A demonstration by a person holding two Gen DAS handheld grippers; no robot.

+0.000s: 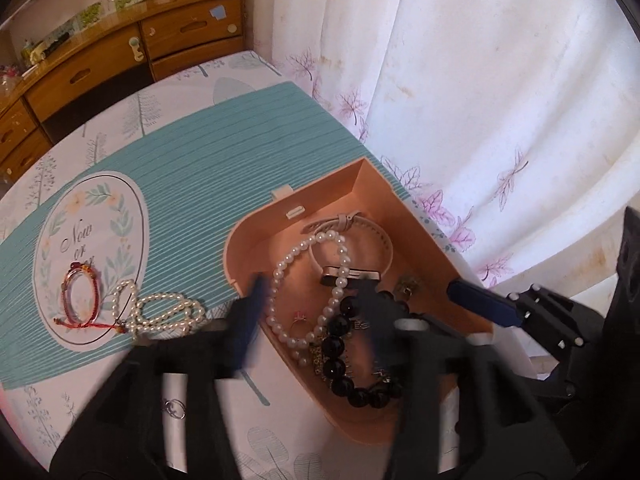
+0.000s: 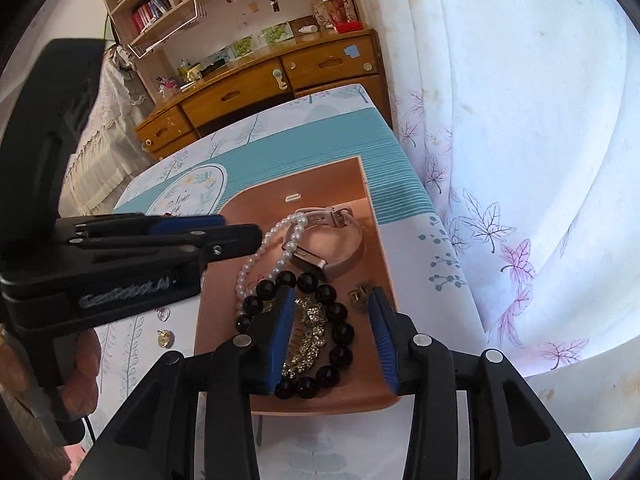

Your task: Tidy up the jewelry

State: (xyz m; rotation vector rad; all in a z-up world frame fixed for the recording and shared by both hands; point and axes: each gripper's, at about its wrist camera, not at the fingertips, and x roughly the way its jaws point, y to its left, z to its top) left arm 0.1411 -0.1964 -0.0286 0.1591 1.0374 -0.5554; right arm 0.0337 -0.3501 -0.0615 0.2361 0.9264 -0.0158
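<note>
both grippers hang spread and empty over the pink box (image 1: 240,248); loose pearl strand (image 1: 160,314) lies outside it, nearer the left gripper (image 1: 312,312) than the right gripper (image 2: 332,336).

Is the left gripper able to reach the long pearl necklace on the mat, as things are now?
Probably yes. The left gripper has its jaws open and empty over the pink box, and the pearl necklace lies uncovered on the mat just beside it, with nothing between them.

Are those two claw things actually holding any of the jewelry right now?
No. The left gripper and right gripper stand open above the pink box, gripping nothing.
</note>
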